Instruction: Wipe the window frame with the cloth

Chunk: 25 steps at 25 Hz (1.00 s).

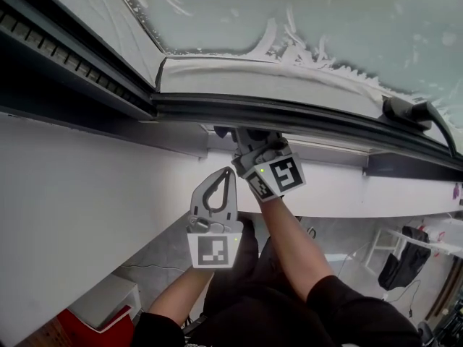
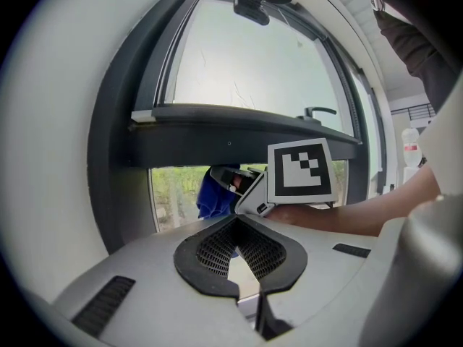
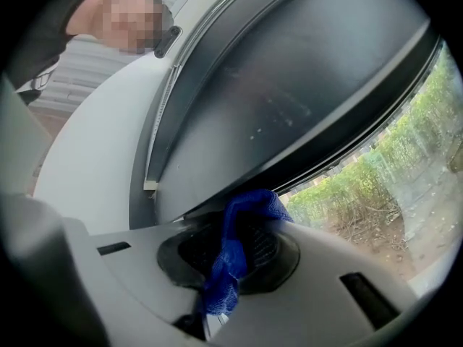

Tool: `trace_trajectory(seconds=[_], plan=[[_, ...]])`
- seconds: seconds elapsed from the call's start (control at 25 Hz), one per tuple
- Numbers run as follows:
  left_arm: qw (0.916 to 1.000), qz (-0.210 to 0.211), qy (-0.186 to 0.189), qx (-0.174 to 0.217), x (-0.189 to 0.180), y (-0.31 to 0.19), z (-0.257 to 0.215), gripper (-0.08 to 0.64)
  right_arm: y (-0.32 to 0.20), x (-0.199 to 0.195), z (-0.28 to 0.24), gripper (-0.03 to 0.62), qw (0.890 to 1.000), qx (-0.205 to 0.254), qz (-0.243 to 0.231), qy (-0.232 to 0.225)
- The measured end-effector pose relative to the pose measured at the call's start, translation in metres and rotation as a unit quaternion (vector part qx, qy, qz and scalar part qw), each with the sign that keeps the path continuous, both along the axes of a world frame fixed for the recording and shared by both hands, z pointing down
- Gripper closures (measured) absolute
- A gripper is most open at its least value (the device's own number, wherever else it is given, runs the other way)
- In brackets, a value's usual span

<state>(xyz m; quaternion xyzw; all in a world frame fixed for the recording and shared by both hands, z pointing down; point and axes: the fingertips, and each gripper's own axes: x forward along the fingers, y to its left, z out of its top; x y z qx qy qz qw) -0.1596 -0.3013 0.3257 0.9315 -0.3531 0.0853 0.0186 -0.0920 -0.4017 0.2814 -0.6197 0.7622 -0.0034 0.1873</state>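
Head view shows the left gripper low down, below the dark window frame. Its two jaws are closed tip to tip, with nothing between them. Just to its right and higher up, the right gripper squeezes the blue cloth between its jaws. The cloth's top end sits right up at the frame's edge.

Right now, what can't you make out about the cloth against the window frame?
- Right gripper view: the blue cloth, bunched in the tongs of the right gripper, covers its own contact with the window frame.
- Head view: the gripper's marker cube and the frame hide nearly all the cloth.
- Left gripper view: the right gripper covers most of it.
- Dust on the frame: too fine to see.
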Motion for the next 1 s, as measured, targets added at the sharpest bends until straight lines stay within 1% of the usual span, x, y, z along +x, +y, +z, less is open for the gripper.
trace_trajectory(seconds=[0.04,0.12,0.16,0.24,0.36,0.48,0.72,0.84,0.92,1.0], plan=[[1.0000,0.002,-0.001,0.001,0.002,0.001,-0.001,0.557,0.002,0.003,0.000,0.560,1.000,-0.001,0.002,0.000],[0.9993,0.017,-0.025,0.020,0.007,0.001,-0.002,0.557,0.005,0.009,0.000,0.560,1.000,-0.004,0.003,0.000],[0.9992,0.018,-0.029,0.021,0.009,0.002,-0.001,0.557,0.007,0.011,-0.001,0.560,1.000,-0.005,0.001,0.000],[0.9997,0.011,-0.019,0.014,0.013,0.003,-0.002,0.557,0.010,0.016,-0.002,0.560,1.000,-0.007,-0.001,0.000],[0.9993,0.018,-0.027,0.017,0.021,0.009,-0.002,0.557,0.017,0.027,0.000,0.560,1.000,-0.012,0.006,0.002],[0.9997,0.016,-0.015,0.008,0.030,0.016,-0.003,0.557,0.023,0.037,0.000,0.560,1.000,-0.017,0.013,0.001],[0.9982,0.042,-0.035,0.026,0.048,0.029,-0.006,0.557,0.036,0.056,0.001,0.560,1.000,-0.022,0.022,0.003],[0.9990,0.038,-0.020,0.015,0.056,0.034,-0.008,0.557,0.040,0.061,0.001,0.560,0.999,-0.026,0.019,-0.001],[0.9985,0.044,-0.024,0.022,0.061,0.036,-0.010,0.557,0.044,0.067,0.001,0.561,0.999,-0.026,0.024,-0.002],[0.9991,0.038,-0.013,0.013,0.065,0.038,-0.010,0.557,0.048,0.074,0.001,0.560,0.999,-0.025,0.030,-0.002]])
